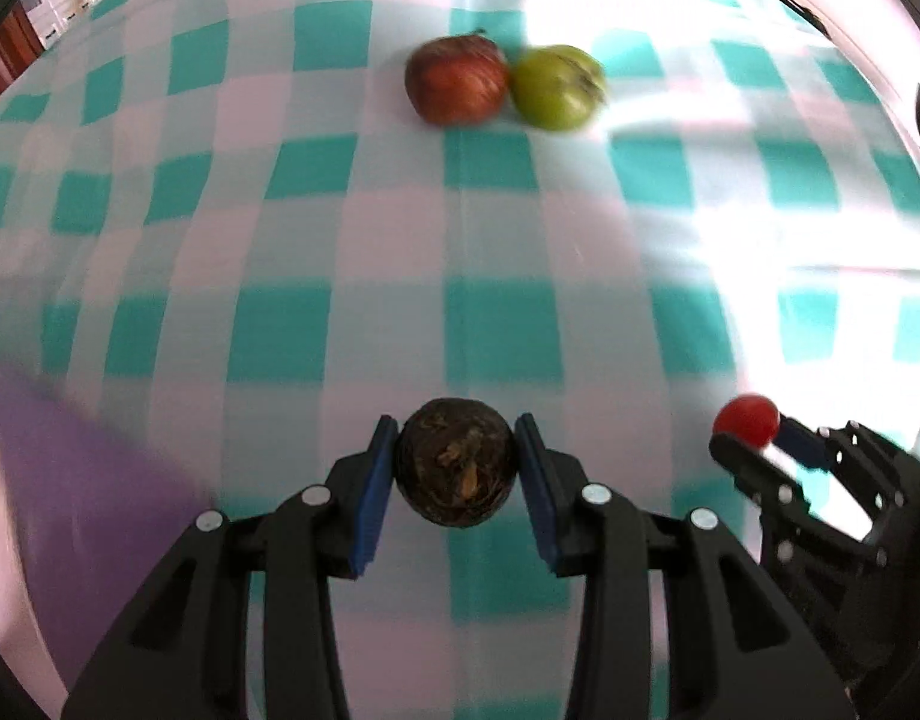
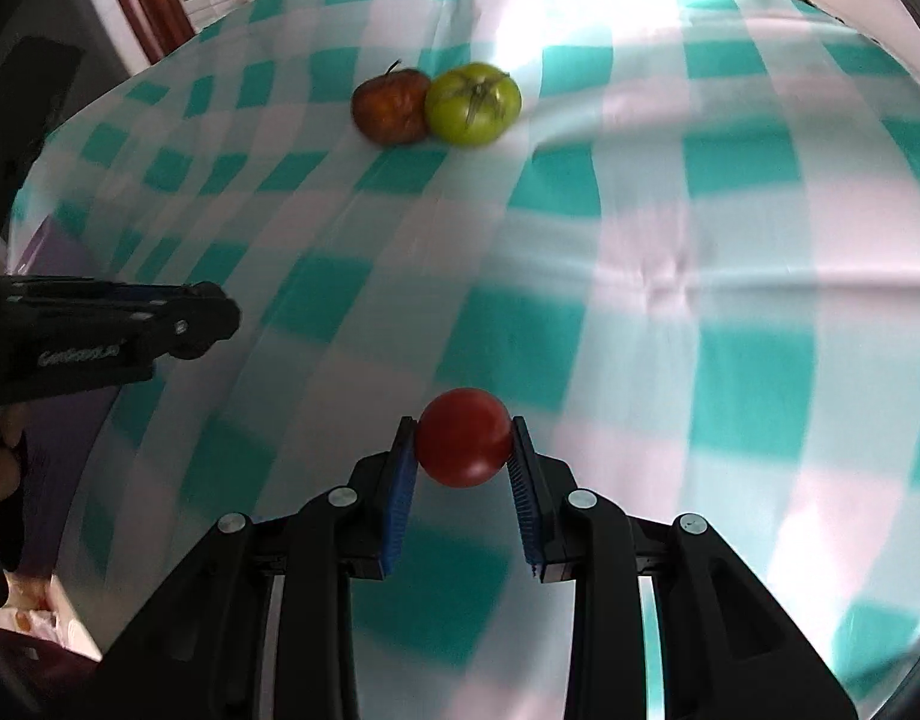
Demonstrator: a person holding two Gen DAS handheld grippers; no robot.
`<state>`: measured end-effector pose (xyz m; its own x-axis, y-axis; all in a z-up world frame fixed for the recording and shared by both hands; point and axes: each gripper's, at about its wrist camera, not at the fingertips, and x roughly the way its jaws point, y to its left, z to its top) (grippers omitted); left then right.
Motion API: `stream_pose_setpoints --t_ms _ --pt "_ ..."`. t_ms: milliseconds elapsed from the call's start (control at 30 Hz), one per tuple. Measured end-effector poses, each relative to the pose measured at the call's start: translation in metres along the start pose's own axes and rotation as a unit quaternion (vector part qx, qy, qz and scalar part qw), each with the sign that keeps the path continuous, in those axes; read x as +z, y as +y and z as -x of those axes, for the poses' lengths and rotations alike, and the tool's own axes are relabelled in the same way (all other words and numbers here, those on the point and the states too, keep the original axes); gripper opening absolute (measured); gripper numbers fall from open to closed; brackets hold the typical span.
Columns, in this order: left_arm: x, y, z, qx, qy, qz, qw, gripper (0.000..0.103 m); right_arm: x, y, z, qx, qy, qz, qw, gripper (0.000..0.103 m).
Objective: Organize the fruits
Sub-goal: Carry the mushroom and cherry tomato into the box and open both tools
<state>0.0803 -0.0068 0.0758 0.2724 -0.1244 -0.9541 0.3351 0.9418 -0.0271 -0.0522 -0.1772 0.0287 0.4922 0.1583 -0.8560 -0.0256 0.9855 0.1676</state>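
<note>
Only in the left view did we see the left hand-held gripper (image 1: 456,465) clamping a dark fruit (image 1: 456,468); the right hand-held gripper (image 2: 463,450) clamped a red tomato (image 2: 463,437).

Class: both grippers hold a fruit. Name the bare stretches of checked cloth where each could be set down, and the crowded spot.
Bare cloth spreads between the grippers and the far pair, and to its right. Crowded: the brownish-red apple touching the green tomato.

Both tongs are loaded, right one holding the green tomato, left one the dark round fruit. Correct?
Not quite. The right tongs grip the red tomato, as the right wrist view shows. The green tomato sits on the checked cloth. The left tongs do hold the dark round fruit.
</note>
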Motion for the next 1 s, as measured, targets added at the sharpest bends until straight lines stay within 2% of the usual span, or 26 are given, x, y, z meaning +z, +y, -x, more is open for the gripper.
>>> stream_pose_setpoints --t_ms 100,267,367,600,833,1000 --pt "-0.037 -0.019 0.022 0.004 -0.004 -0.003 1.0000 0.040 -0.028 -0.001 0.028 0.011 -0.003 -0.001 1.000 0.030" --pt "-0.111 -0.038 0.052 0.009 -0.012 -0.002 0.9999 0.040 -0.047 0.001 0.062 0.016 -0.014 0.023 1.000 0.030" --pt "-0.144 -0.056 0.065 0.015 -0.028 -0.006 0.9995 0.040 -0.057 0.001 0.087 0.018 -0.031 0.035 0.999 0.030" --pt "-0.162 -0.057 0.107 0.032 -0.081 0.009 0.9962 0.040 -0.064 0.011 0.121 0.027 -0.064 0.064 0.996 0.030" --pt "-0.186 -0.036 0.128 0.046 -0.094 0.046 0.9935 0.040 -0.067 0.037 0.128 0.050 -0.067 0.091 0.992 0.031" --pt "-0.194 -0.008 0.139 0.060 -0.103 0.076 0.9900 0.040 -0.057 0.066 0.124 0.071 -0.065 0.119 0.988 0.031"
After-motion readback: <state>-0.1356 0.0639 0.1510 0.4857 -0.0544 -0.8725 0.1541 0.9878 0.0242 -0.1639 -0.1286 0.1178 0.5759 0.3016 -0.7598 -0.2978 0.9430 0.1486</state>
